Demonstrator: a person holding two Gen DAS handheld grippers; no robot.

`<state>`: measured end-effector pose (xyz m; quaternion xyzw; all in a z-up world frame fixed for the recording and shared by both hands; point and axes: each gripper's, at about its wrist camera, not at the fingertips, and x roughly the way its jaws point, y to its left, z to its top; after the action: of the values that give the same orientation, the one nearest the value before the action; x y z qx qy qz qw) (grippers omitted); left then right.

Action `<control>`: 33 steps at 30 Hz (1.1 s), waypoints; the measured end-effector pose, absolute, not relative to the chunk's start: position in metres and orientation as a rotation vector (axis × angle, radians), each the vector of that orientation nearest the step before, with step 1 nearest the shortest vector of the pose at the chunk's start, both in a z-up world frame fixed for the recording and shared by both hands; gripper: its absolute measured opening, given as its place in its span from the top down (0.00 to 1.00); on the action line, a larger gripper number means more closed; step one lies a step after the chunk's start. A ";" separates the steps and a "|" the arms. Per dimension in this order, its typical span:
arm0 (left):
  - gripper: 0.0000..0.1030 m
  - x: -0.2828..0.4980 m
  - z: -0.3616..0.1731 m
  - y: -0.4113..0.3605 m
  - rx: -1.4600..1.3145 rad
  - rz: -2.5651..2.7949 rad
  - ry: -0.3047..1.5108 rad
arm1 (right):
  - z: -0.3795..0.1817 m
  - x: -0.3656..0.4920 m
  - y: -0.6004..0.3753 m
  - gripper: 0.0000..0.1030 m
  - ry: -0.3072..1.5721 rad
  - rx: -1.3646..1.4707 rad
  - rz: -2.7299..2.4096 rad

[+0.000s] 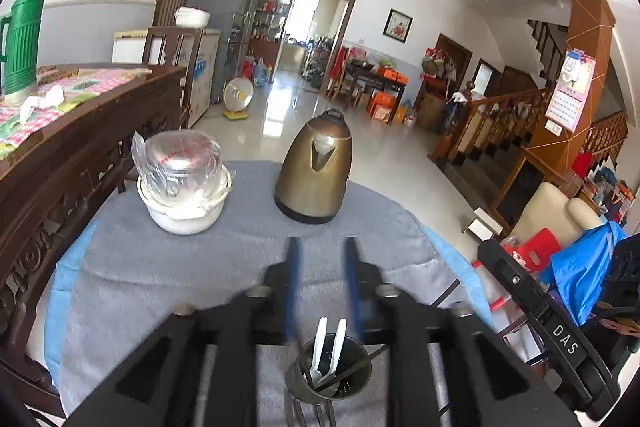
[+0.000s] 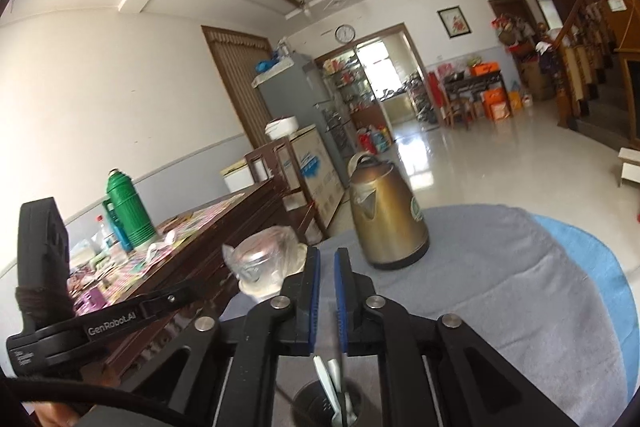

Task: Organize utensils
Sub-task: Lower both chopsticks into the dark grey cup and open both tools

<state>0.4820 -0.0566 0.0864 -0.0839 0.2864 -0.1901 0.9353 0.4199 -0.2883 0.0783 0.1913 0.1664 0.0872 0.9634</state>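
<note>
The utensil holder, a dark perforated cup, stands on the grey-clothed desk directly below both claws. White plastic spoons and dark chopsticks lean inside it. The left claw is released, nothing between its blue pads. The right claw stands narrowly parted, also empty. These utensils look light, stiff and smooth, so likely slippery; pinching the upper handle ends seems best.

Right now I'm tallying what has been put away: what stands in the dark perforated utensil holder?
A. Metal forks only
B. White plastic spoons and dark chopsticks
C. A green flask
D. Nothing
B: white spoon handles and a dark chopstick rise from the utensil holder.
</note>
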 end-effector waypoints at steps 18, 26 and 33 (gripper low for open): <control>0.46 0.418 -0.008 0.003 -0.169 -0.230 0.763 | 0.021 0.347 -0.309 0.64 0.404 0.431 0.172; 0.46 0.417 -0.067 -0.016 -0.129 -0.229 0.960 | -0.056 0.380 -0.282 0.72 0.778 0.377 0.234; 0.47 0.419 -0.093 -0.027 -0.103 -0.279 1.051 | -0.109 0.406 -0.263 0.80 0.953 0.372 0.260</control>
<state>0.4188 -0.0271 -0.0929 -0.0491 0.4999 -0.1326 0.8545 0.4061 -0.2631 -0.1088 0.1773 0.4548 0.1242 0.8639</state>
